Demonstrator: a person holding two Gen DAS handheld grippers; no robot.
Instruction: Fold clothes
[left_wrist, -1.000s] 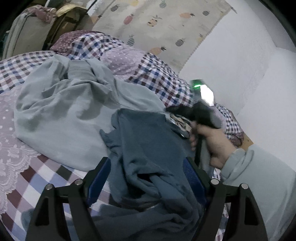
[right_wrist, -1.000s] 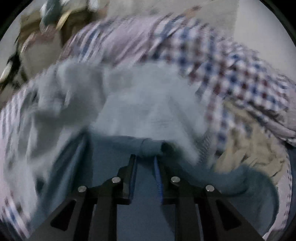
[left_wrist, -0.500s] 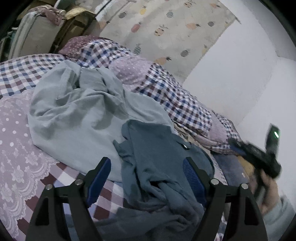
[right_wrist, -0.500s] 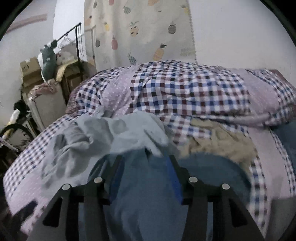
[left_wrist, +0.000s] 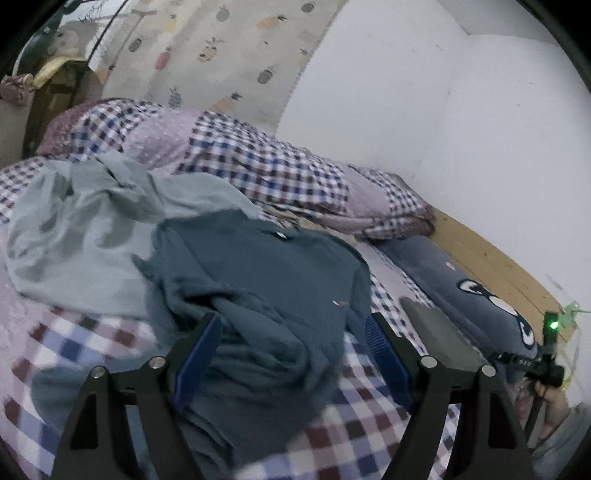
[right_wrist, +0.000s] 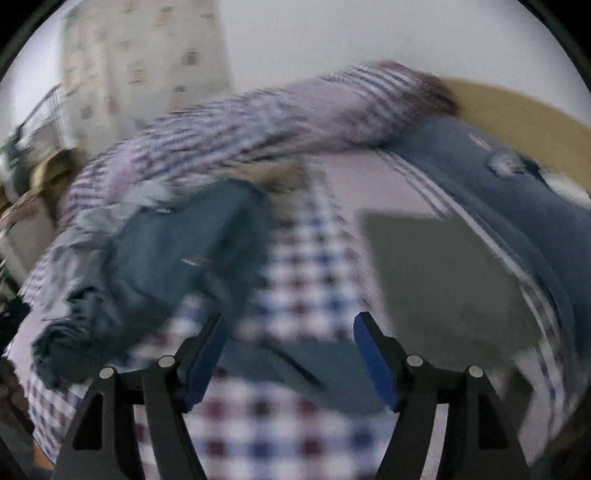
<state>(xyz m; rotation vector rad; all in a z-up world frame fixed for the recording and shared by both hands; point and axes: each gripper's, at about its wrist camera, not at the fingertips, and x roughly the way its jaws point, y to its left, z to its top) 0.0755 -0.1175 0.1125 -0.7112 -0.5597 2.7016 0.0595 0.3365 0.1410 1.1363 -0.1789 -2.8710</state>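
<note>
A crumpled dark teal shirt (left_wrist: 266, 280) lies on the checked bed sheet (left_wrist: 92, 343). My left gripper (left_wrist: 291, 350) is open just above its near folds, and loose cloth lies between the blue pads without being pinched. In the blurred right wrist view the same shirt (right_wrist: 177, 251) sits to the left. My right gripper (right_wrist: 290, 358) is open wide over the sheet, with a flat strip of teal cloth beneath it. A light grey-green garment (left_wrist: 85, 236) is spread behind the shirt, partly under it.
A folded grey garment (left_wrist: 436, 332) lies right of the shirt, beside a dark blue cartoon pillow (left_wrist: 461, 280). A rolled checked quilt (left_wrist: 266, 166) runs along the wall, with a wooden bed edge (left_wrist: 491, 258) at the right. The person's hand (left_wrist: 552, 400) is at far right.
My right gripper, which was shut on the teal shirt, has opened, let go and swung away to the right. The left gripper stayed open and its view turned to the right.
</note>
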